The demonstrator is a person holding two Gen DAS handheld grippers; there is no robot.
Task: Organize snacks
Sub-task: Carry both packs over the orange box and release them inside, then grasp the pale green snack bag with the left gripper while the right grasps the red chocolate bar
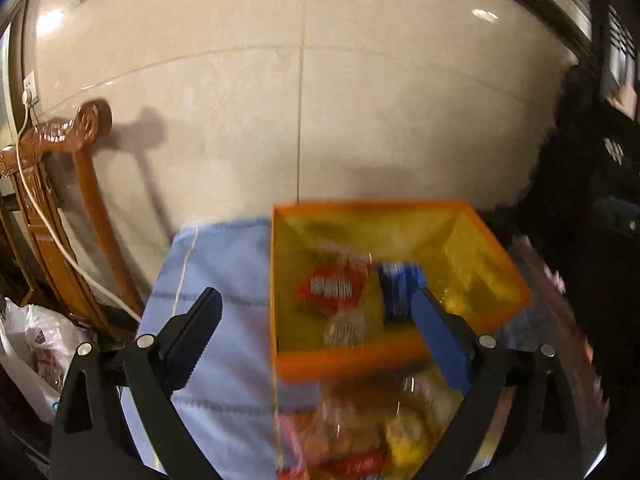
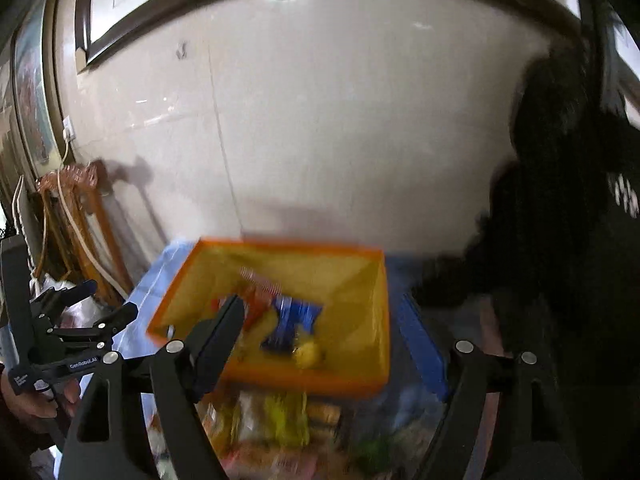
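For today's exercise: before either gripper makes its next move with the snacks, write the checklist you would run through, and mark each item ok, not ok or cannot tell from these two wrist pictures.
1. Left gripper empty, fingers apart: ok.
2. Right gripper empty, fingers apart: ok.
3. Orange bin has room left: ok; a red packet and a blue packet lie inside, with bare floor showing.
4. Loose snacks left to sort: ok, a pile lies in front of the bin.
5. Next snack clearly identified: cannot tell, the pile is blurred in both views.
6. Bin sits flat on the blue cloth: cannot tell, because of blur.
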